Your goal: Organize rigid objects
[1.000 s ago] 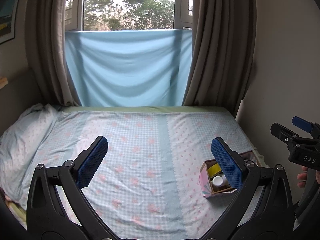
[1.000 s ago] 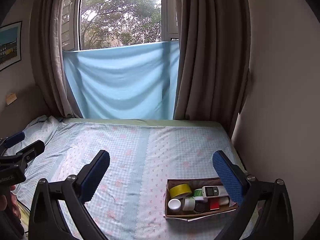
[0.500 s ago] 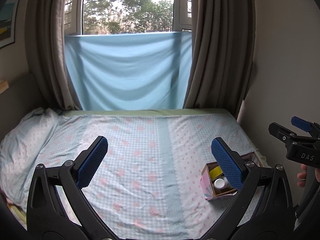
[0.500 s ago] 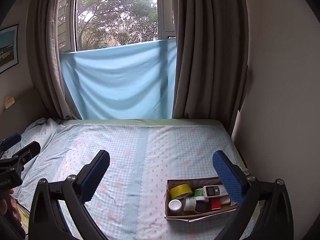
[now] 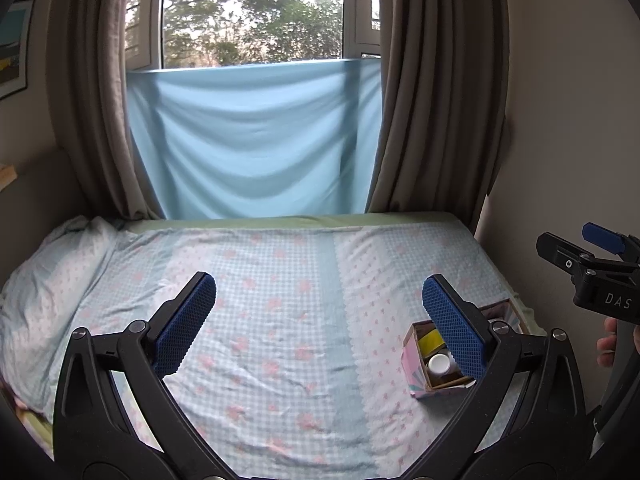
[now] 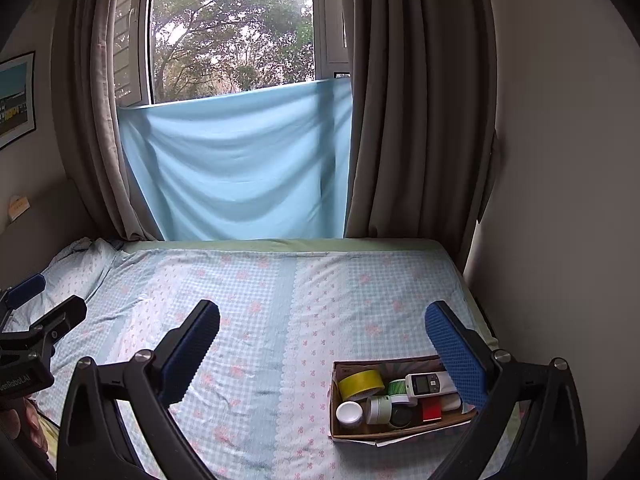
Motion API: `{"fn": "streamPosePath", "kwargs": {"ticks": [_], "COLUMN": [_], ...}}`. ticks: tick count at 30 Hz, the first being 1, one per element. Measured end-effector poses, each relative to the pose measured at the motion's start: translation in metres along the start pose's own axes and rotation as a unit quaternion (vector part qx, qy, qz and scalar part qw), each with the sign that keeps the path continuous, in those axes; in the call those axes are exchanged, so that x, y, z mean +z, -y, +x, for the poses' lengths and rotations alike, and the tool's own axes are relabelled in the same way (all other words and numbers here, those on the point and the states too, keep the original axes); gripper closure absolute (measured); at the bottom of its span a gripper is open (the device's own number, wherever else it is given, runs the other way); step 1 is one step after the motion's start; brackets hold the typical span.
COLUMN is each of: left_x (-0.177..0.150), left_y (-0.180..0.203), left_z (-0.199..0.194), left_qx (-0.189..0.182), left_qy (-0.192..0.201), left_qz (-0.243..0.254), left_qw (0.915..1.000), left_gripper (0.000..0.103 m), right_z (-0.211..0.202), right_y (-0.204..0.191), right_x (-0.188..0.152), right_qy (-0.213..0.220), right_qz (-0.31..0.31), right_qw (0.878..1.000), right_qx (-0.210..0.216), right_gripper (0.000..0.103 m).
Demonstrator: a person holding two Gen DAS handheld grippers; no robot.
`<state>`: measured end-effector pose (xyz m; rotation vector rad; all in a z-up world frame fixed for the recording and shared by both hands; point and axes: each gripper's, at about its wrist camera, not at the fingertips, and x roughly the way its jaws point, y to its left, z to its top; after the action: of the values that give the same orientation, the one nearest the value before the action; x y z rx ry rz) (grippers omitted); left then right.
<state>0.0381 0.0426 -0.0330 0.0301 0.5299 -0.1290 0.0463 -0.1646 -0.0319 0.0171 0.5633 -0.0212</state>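
A cardboard box [image 6: 338,428] lies on the bed at the lower right. It holds a yellow tape roll [image 6: 361,384], a white-capped jar [image 6: 349,413], a green-and-white jar [image 6: 378,409], a white handheld device with a screen [image 6: 428,384], a red item [image 6: 431,410] and a dark round lid [image 6: 401,416]. My right gripper [image 6: 322,354] is open and empty above the bed, left of the box. My left gripper [image 5: 320,324] is open and empty; the box [image 5: 416,364] shows beside its right finger.
The bed [image 6: 260,312] has a blue checked floral sheet, a pillow [image 5: 44,280] at the left and a wall along its right side. Grey curtains and a light blue cloth [image 6: 240,168] hang at the far end under the window.
Both grippers have drawn back and tilted up a little, so the bed and box sit lower in both views. Both stay open.
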Motion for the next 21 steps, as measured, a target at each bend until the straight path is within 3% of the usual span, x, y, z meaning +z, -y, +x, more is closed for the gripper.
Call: {"fn": "streamPosePath", "kwargs": {"ticks": [21], "left_x": [-0.0016], "left_y": [0.0017], "left_z": [0.0020], "left_qx": [0.004], "left_qy": [0.002], "left_qz": [-0.002], "left_qw": [1.0000], "left_gripper": [0.000], "right_z": [0.0012], "right_y": [0.0012], "right_x": [0.0002], "right_qy": [-0.001], "right_qz": [0.000], "right_qw": [1.000], "right_qx": [-0.002], "right_gripper": [0.001]}}
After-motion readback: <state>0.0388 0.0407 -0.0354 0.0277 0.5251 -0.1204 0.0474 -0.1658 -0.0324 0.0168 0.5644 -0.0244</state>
